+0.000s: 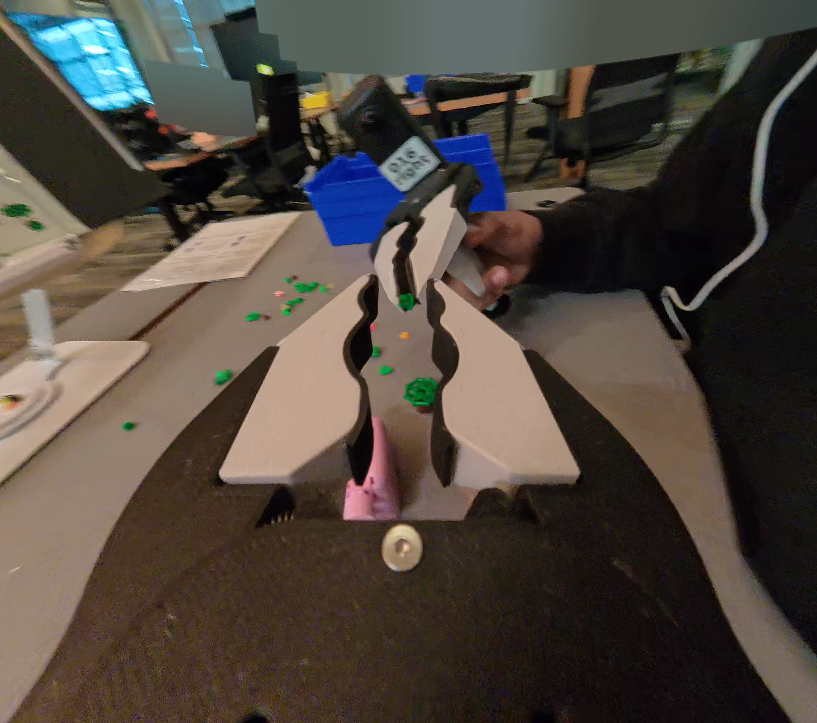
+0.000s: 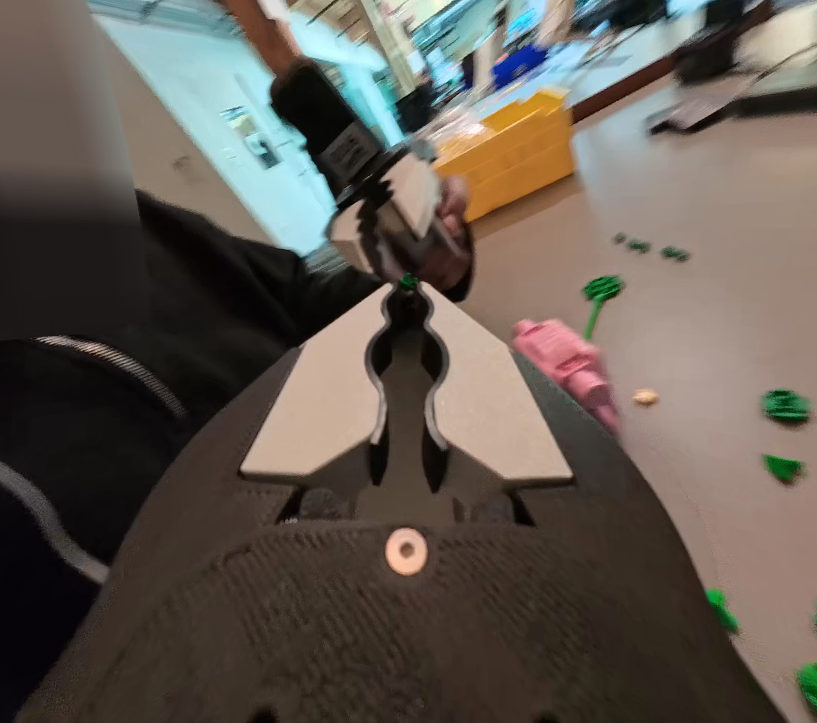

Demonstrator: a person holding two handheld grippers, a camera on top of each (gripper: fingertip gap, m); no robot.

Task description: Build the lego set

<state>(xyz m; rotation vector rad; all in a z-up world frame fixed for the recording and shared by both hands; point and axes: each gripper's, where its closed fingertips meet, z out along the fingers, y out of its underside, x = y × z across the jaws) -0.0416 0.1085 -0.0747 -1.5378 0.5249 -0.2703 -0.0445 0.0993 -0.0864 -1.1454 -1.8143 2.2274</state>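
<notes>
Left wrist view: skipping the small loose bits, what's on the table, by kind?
Blue bin: 1
Paper sheet: 1
Pink piece: 1
Green round lattice piece: 1
White stand base: 1
Total: 5

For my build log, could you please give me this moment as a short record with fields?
left claw: open, holding nothing
right claw: shut on a small green piece, raised just beyond the left claw's tips
pink piece: lying on the table, below the left claw
green disc: on the table, untouched
green bits: scattered on the table farther off
blue bin: at the table's far side
</notes>
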